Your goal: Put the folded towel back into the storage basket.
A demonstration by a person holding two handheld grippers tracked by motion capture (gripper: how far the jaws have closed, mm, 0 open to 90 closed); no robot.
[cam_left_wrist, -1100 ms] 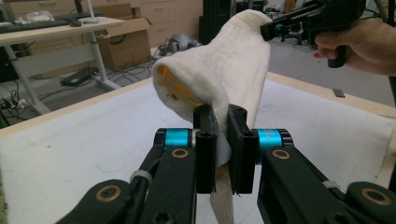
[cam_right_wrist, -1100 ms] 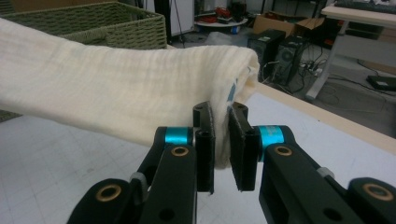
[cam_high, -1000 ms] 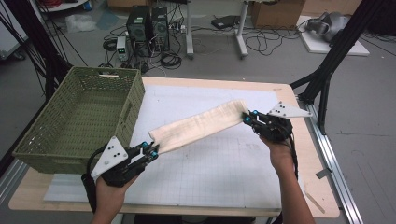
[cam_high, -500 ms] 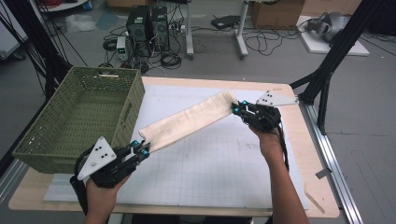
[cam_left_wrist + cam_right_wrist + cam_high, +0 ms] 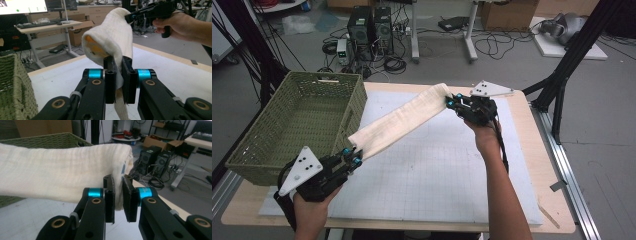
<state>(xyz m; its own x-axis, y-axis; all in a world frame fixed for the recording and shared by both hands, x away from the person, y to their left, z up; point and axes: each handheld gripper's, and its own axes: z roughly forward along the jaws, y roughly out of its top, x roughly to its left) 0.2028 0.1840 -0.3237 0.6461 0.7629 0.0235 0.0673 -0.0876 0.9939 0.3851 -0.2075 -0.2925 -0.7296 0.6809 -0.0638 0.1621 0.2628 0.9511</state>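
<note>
A folded cream cloth [image 5: 404,119] hangs stretched in the air between both grippers, above the white gridded mat [image 5: 437,170]. My left gripper [image 5: 353,156] is shut on the cloth's near end, close to the basket's front corner. In the left gripper view the cloth [image 5: 112,37] rises from between the jaws of the left gripper [image 5: 118,82] toward the other gripper [image 5: 155,11]. My right gripper [image 5: 453,102] is shut on the far end, higher up over the mat's back part. The right gripper view shows the cloth [image 5: 62,177] running left from the right gripper [image 5: 118,201].
A green woven basket [image 5: 257,150] stands on the table's left side, right beside my left hand. The wooden table edge [image 5: 552,150] runs along the right. A black frame leg [image 5: 562,85] rises off the table's back right corner.
Both hands have lifted the cloth off the mat. The right gripper has moved toward the back and up; the left has shifted slightly left, so the cloth now slants and is stretched.
</note>
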